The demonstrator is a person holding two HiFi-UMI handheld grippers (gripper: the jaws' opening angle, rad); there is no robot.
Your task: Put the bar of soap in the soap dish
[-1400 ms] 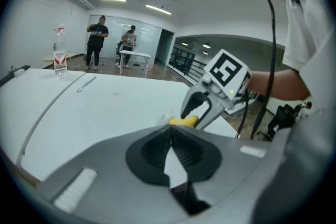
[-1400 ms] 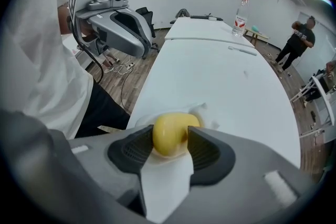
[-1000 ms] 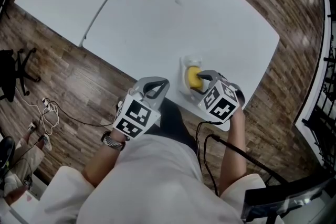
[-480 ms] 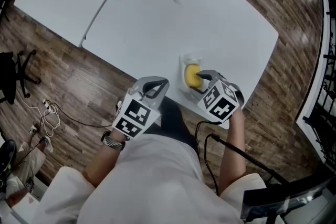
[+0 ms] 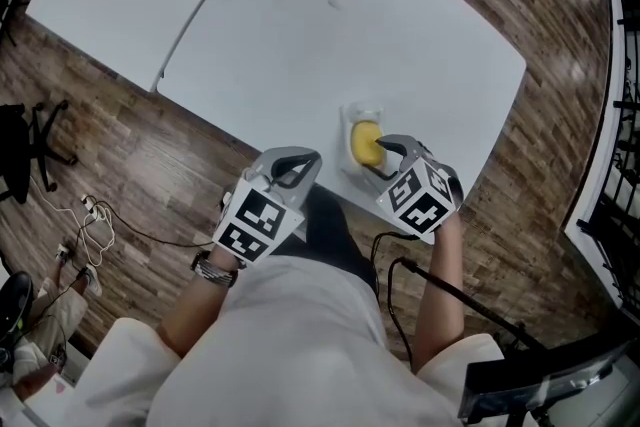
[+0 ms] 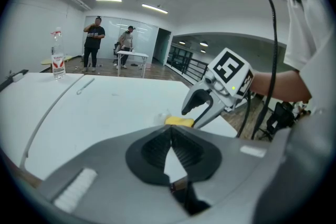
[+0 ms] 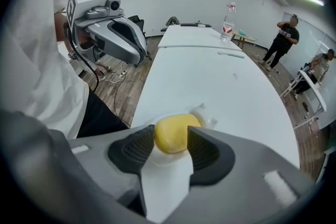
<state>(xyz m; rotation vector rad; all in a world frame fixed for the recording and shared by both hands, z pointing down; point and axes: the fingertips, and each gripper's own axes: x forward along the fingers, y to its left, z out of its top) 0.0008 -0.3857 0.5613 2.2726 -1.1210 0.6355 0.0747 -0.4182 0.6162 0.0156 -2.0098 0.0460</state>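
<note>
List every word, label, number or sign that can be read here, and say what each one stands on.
No text here can be read.
bottle label: red, too small and blurred to read.
left cube and right cube: black-and-white square patterns only, no letters or numbers.
soap, dish, table: no print visible.

One overhead, two low; table (image 5: 400, 35) shared
</note>
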